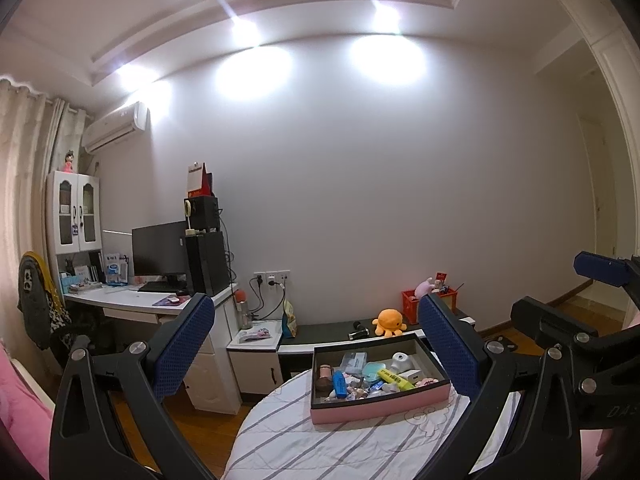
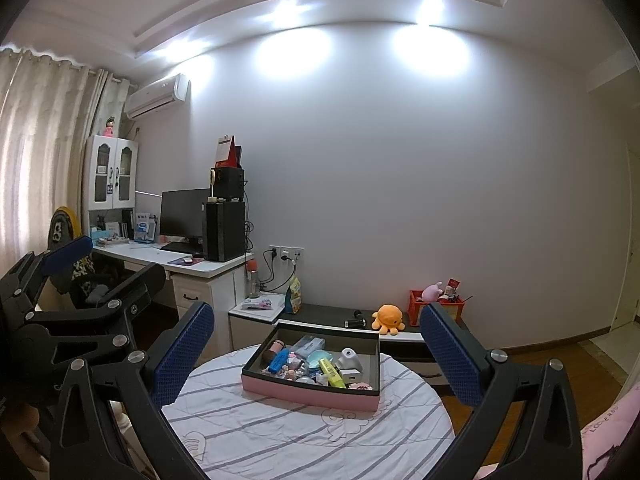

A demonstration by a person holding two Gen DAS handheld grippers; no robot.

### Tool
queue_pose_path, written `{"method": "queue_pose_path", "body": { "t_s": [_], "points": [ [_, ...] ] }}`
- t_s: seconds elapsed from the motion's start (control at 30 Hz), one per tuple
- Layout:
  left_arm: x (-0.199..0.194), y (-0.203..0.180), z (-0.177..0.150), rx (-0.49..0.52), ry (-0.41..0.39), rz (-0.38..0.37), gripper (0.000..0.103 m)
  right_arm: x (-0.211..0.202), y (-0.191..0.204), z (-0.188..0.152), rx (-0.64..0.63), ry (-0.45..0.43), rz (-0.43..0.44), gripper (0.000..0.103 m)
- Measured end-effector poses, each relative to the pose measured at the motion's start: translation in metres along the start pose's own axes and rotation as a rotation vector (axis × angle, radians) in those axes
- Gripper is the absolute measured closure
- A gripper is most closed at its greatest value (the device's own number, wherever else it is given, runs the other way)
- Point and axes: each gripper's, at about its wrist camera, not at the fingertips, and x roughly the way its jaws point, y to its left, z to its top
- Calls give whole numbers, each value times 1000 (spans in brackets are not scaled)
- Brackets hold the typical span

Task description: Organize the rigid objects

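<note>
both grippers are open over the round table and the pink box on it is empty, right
Not quite: the box is not empty. The right wrist view shows it full of small things, among them a blue marker and a yellow highlighter. The rest stands: the left gripper and right gripper both have their jaws wide apart, and the box sits on the round table.

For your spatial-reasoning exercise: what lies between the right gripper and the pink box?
Only bare striped tablecloth separates the open right gripper from the pink box, seen in the right wrist view.
</note>
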Motion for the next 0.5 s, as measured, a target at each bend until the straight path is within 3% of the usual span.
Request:
{"method": "queue_pose_path", "body": {
  "t_s": [0.5],
  "points": [
    [-2, 2, -4, 6, 1, 6, 0, -3, 2, 0, -5, 3, -6, 0]
  ]
}}
